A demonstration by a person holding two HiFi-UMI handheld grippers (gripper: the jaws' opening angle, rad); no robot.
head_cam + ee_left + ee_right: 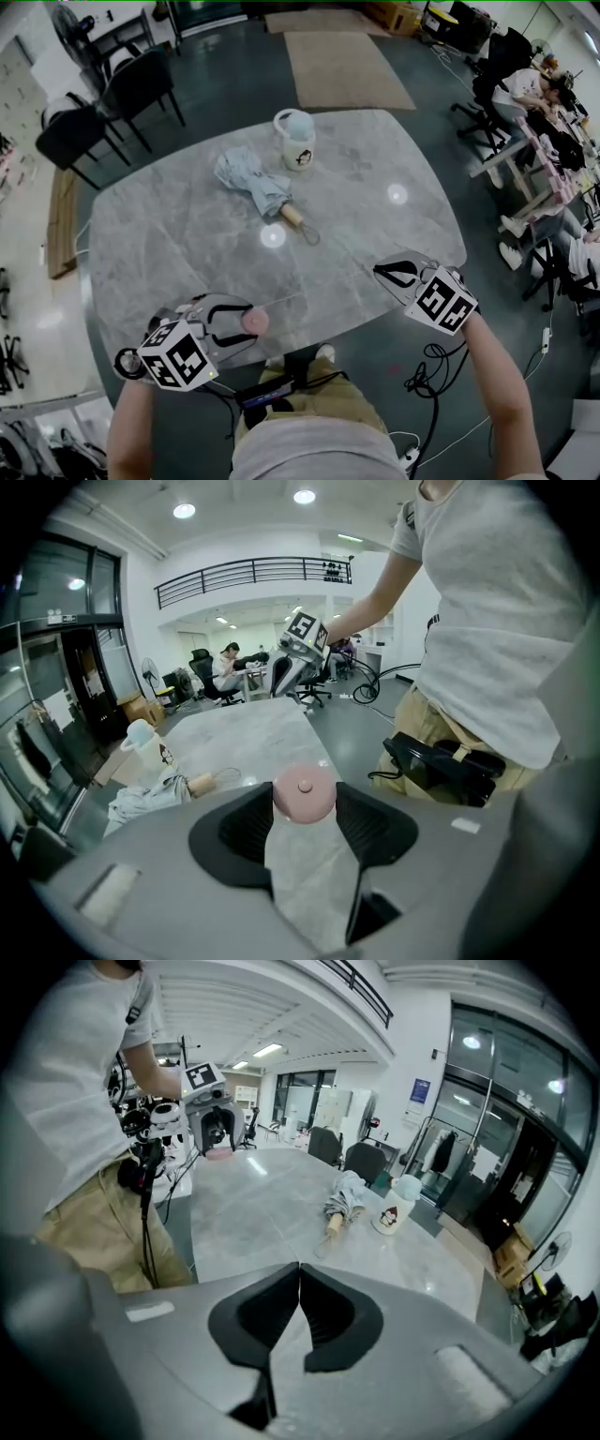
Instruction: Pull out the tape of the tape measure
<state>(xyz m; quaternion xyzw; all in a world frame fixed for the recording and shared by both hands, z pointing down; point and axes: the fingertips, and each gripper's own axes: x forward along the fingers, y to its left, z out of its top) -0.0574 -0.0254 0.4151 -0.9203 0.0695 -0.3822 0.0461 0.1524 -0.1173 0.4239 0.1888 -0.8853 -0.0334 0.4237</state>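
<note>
A: While the left gripper [242, 323] clamps the pink round tape measure [304, 794] at the near edge of the table [187, 234], which step is shown?

B: The draw itself, by my reading. The right gripper [298, 1279], jaws pressed together, stands well apart. A thin pale line seems to join the two; whether it is the tape I cannot tell.

A: Next move?

B: Widen the gap steadily, both grips firm.

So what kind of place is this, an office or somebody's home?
Most likely an open-plan office or lab, not a home. People sit on office chairs near the grey table, a railed mezzanine runs overhead, and tall glass doors line one wall.
</note>
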